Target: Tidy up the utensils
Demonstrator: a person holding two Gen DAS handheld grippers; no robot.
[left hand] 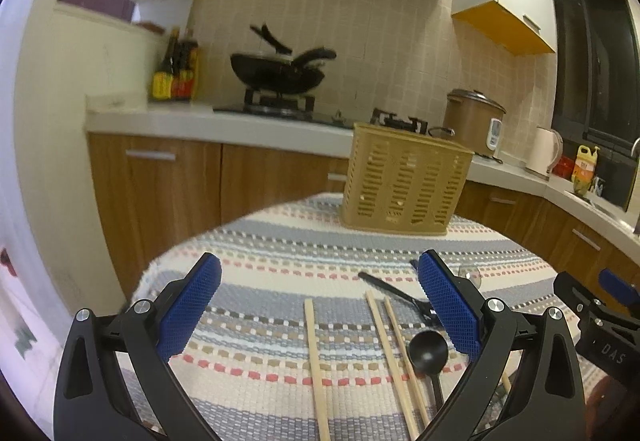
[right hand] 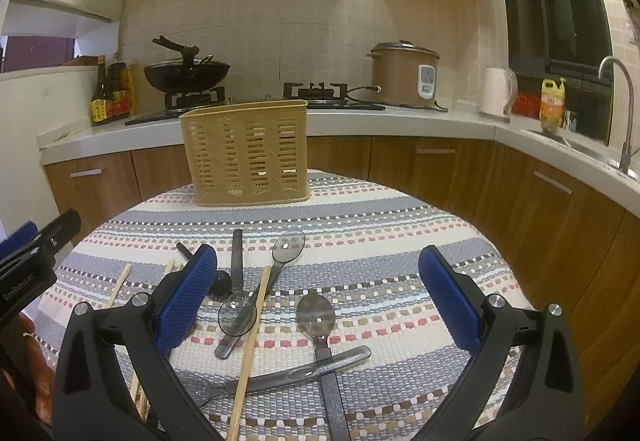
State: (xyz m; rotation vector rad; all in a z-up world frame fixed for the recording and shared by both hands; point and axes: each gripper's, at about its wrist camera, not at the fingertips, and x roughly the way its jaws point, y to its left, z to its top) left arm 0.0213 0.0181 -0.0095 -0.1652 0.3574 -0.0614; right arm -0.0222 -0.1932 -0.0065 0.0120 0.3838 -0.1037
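2 grippers hover above the round table with its striped woven cloth [right hand: 400, 209], and both have their blue-padded jaws spread wide with nothing held between them. The left gripper [left hand: 320, 305] looks down on 3 pale wooden chopsticks [left hand: 316, 365] whose long axes run roughly straight away from it, along the line of its fingers, so a grasp would need the wrist turned or lowered across a stick. Just right of them lies a small black plastic spoon [left hand: 427, 351], and beyond it a black plastic fork [left hand: 394, 295] lies slantwise, its far end passing behind the right-side pad.

The right gripper [right hand: 318, 301] has the denser pile. A spoon with a smoky clear bowl and dark handle [right hand: 316, 315] lies nearly centred between its jaws, handle toward the camera; a grey metal utensil handle [right hand: 304, 373] crosses over it low in the view. To the left, 2 more smoky translucent spoons [right hand: 288, 247] overlap, and 1 more wooden chopstick [right hand: 250, 345] rests slantwise across them.

The tan slotted plastic utensil basket [right hand: 244, 153] stands upright at the far edge of the table, straight ahead of the right gripper and ahead-right of the left one, well apart from every utensil. I judge no utensil is sorted yet. The centred spoon looks the nearest pick for the right gripper, though the crossing handle may drag along.
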